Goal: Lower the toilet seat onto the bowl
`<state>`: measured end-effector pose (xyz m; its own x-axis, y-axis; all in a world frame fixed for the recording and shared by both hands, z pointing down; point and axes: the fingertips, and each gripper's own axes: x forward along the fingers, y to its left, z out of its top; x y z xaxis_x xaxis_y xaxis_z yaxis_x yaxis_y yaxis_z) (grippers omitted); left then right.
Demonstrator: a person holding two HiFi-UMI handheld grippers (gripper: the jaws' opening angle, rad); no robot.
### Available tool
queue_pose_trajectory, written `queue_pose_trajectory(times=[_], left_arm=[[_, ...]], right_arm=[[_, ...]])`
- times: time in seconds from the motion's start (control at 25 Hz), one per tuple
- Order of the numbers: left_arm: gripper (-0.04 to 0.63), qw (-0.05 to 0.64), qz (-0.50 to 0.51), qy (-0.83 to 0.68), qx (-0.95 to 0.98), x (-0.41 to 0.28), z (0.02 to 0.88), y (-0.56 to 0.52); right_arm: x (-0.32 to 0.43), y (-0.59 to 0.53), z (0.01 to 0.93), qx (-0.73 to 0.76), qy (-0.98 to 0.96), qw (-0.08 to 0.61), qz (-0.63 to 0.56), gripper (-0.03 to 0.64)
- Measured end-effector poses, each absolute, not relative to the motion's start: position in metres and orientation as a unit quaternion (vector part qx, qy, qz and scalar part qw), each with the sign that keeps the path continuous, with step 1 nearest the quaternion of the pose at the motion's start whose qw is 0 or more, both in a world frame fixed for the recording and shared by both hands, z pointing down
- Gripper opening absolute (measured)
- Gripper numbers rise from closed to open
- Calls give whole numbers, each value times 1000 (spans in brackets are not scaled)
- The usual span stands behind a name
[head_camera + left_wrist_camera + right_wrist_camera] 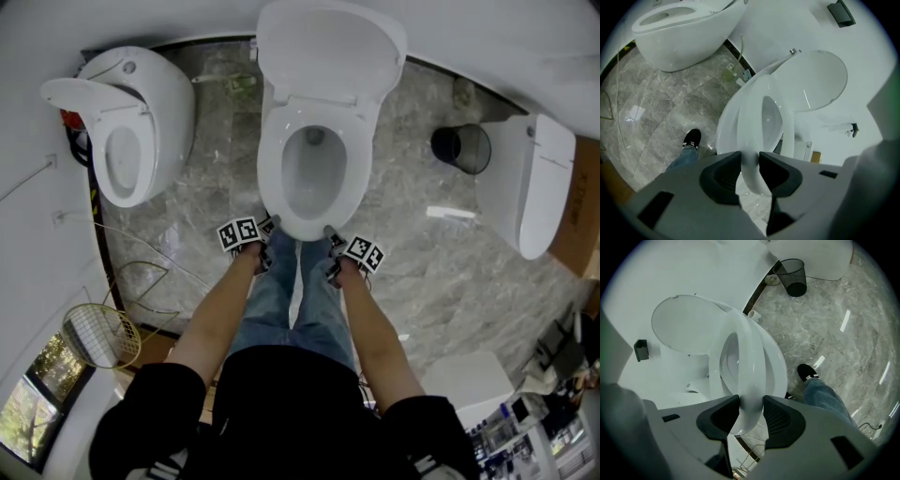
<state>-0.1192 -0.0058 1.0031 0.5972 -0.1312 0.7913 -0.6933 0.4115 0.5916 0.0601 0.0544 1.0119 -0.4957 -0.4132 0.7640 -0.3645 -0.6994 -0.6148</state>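
Marble floor (206,178): seat (272,178) at 12 o'clock, nearly down, with a gap to the bowl (725,129). Left gripper (750,158) and right gripper (751,403) clamp its 6 o'clock edge. Remaining: seating, release.

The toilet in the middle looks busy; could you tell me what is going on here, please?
A person stands here with a tool in each hand. The left tool and the right tool each clamp the toilet seat at its front edge. The seat hangs low over the bowl with a gap showing, so it is not yet down. The lid stands open behind.
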Motion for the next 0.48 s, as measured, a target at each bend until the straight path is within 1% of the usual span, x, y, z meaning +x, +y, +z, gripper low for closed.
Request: queue_pose_trajectory(times=[0.16, 0.24, 0.32, 0.36, 0.4, 0.48], left_arm=[[112, 723, 239, -405, 505, -121, 1007, -5], [103, 713, 269, -400, 509, -124, 1002, -1], [91, 699, 289, -391, 524, -127, 989, -1], [70, 688, 297, -383, 540, -127, 980, -2], [48, 673, 304, -374, 561, -125, 968, -5], [31, 627, 319, -357, 614, -119, 940, -20]], right_arm=[[66, 55, 1015, -505, 409, -41, -759, 170], [72, 55, 1010, -517, 417, -67, -745, 133], [79, 49, 996, -530, 433, -83, -724, 115], [81, 44, 986, -535, 445, -89, -713, 95], [82, 38, 974, -538, 460, -92, -700, 84], [86, 18, 945, -546, 495, -95, -669, 50]])
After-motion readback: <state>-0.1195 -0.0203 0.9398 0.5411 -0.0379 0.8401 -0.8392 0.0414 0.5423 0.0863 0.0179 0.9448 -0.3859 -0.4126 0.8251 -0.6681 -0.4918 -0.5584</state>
